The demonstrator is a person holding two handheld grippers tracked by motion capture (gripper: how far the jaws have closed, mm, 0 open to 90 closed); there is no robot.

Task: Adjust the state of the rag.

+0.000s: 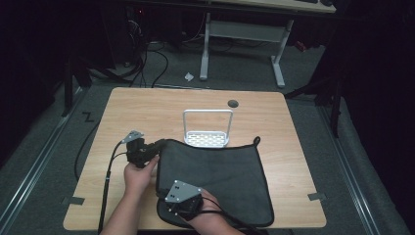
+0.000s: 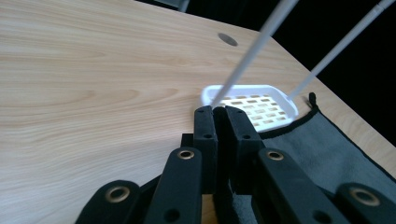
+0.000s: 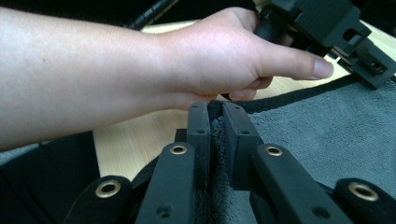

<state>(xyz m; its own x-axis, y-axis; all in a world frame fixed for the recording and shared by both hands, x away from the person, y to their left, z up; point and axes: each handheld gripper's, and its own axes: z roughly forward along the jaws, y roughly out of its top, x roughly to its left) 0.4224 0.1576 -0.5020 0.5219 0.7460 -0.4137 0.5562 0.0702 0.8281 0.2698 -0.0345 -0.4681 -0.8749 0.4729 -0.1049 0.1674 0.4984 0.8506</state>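
A dark grey cloth (image 1: 215,178) lies spread over the near middle of the wooden table (image 1: 147,110). My left gripper (image 1: 159,144) is shut on the cloth's far left corner, and in the left gripper view its jaws (image 2: 217,113) pinch the black hem, with the cloth (image 2: 322,144) trailing off to the right. My right gripper (image 1: 165,191) is shut on the cloth's near left edge; in the right gripper view a fold of cloth (image 3: 327,130) is squeezed between the jaws (image 3: 215,108). A hand (image 3: 219,56) holding the left gripper (image 3: 336,28) is just ahead of it.
A white perforated rack (image 1: 207,138) with a tall wire handle (image 1: 207,112) stands at the cloth's far edge, seen close in the left gripper view as the rack (image 2: 254,105). A round cable hole (image 1: 233,103) is behind it. Bare wood lies at the left and far side.
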